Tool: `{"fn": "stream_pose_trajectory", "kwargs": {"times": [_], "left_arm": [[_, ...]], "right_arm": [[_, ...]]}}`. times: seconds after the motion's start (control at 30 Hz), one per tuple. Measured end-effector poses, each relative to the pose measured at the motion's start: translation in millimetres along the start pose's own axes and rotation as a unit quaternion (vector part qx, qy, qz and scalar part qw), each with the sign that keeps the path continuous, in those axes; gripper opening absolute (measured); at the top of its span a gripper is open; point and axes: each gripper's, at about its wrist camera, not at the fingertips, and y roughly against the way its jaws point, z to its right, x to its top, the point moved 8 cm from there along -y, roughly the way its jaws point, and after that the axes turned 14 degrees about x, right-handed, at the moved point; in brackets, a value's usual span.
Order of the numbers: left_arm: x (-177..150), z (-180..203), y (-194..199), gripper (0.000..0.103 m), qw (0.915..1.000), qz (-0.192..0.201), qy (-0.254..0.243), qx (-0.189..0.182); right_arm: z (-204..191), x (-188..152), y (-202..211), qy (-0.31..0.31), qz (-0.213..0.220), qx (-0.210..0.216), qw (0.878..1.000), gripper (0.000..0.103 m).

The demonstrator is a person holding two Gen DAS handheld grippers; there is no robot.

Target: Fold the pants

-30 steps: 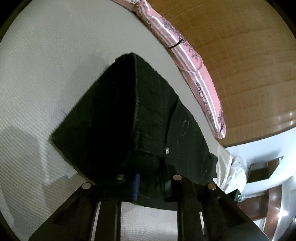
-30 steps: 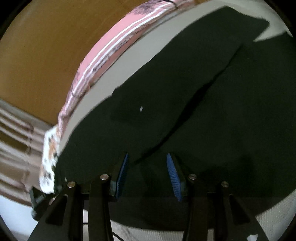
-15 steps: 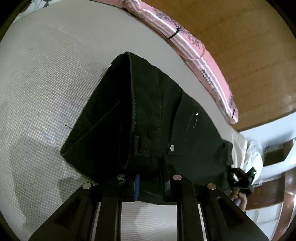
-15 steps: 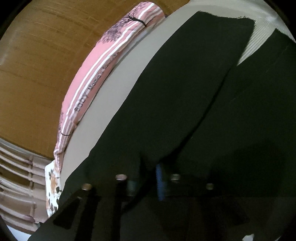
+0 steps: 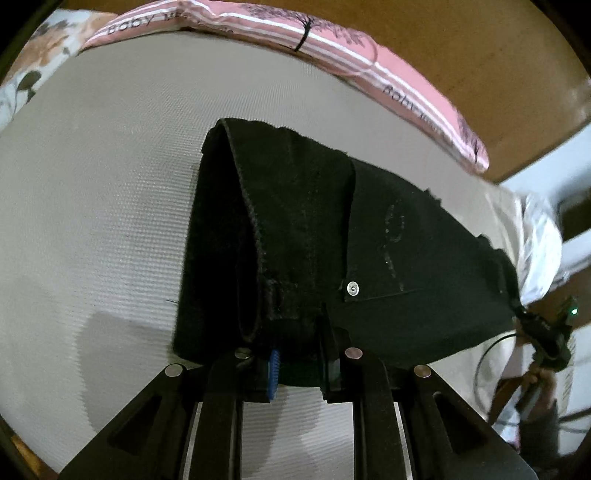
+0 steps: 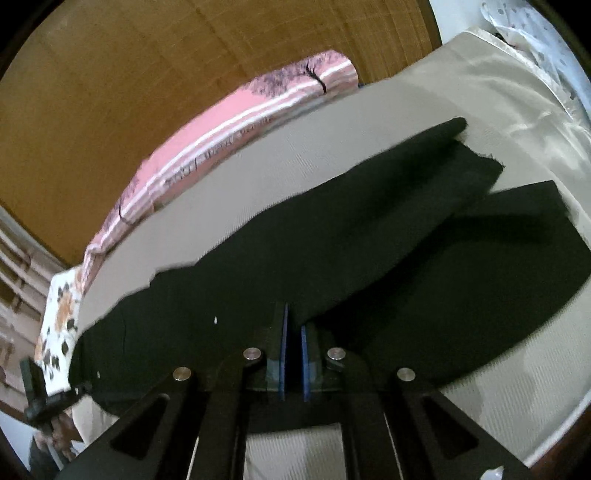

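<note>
Black pants (image 5: 314,236) lie on a beige mattress (image 5: 92,184). In the left wrist view my left gripper (image 5: 299,365) is shut on the waistband near a metal rivet (image 5: 352,287), the thick folded cloth between its pads. The right wrist view shows the two legs (image 6: 369,251) stretching away to the right. My right gripper (image 6: 293,354) is shut on the cloth where the upper leg begins and holds it a little above the mattress (image 6: 258,166). The other gripper (image 6: 40,402) shows small at the lower left, at the waist end.
A pink striped pillow (image 5: 332,48) lies along the mattress's far edge against a wooden headboard (image 5: 480,55). Floral bedding (image 5: 26,74) sits at one corner, white spotted fabric (image 6: 535,33) at another. A person's hand holds the right gripper (image 5: 546,339) at the mattress edge.
My right gripper shut on the pants and lifted the cloth. The left gripper rolled while still gripping the waistband, and the pillow swung across the top of its view.
</note>
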Motion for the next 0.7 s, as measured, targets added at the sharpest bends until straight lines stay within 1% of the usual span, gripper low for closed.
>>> {"fn": "stream_pose_trajectory", "kwargs": {"times": [0.13,0.2,0.27,0.33,0.37,0.4,0.47,0.57,0.63,0.7], "left_arm": [[-1.5,-0.1,-2.2,0.017,0.9991,0.005,-0.033,0.025],[-3.9,2.0,-4.3,0.017,0.9978,0.008,-0.05,0.043],[-7.1,2.1,-4.2,0.018,0.9968,0.014,-0.055,0.056],[-9.8,2.0,-2.2,0.021,0.9957,0.021,-0.061,0.066],[-10.5,2.3,-0.8,0.023,0.9952,0.024,-0.063,0.071],[-10.4,2.9,0.6,0.024,0.9951,0.025,-0.063,0.072],[-11.3,3.9,6.0,0.026,0.9953,0.026,-0.063,0.07],[-14.4,6.1,17.3,0.029,0.9961,0.024,-0.06,0.059],[-19.2,6.7,27.0,0.032,0.9961,0.021,-0.064,0.057],[-23.0,11.9,37.3,0.035,0.9941,0.026,-0.079,0.07]], "right_arm": [[14.0,-29.8,-10.9,-0.02,-0.032,-0.009,0.999,0.005],[23.4,-38.3,-17.9,-0.044,-0.044,-0.006,0.998,0.005],[34.1,-45.1,-24.7,-0.069,-0.054,0.002,0.996,0.005],[35.2,-45.2,-27.1,-0.074,-0.053,0.011,0.996,0.006],[35.2,-44.6,-27.4,-0.078,-0.053,0.017,0.995,0.008],[35.9,-44.0,-26.9,-0.087,-0.051,0.027,0.995,0.009],[36.1,-44.1,-26.8,-0.092,-0.049,0.041,0.994,0.016],[37.6,-41.2,-25.3,-0.104,-0.037,0.06,0.992,0.021],[41.4,-38.0,-23.8,-0.122,-0.029,0.077,0.989,0.022],[45.5,-33.9,-21.2,-0.133,-0.018,0.082,0.988,0.027]]}}
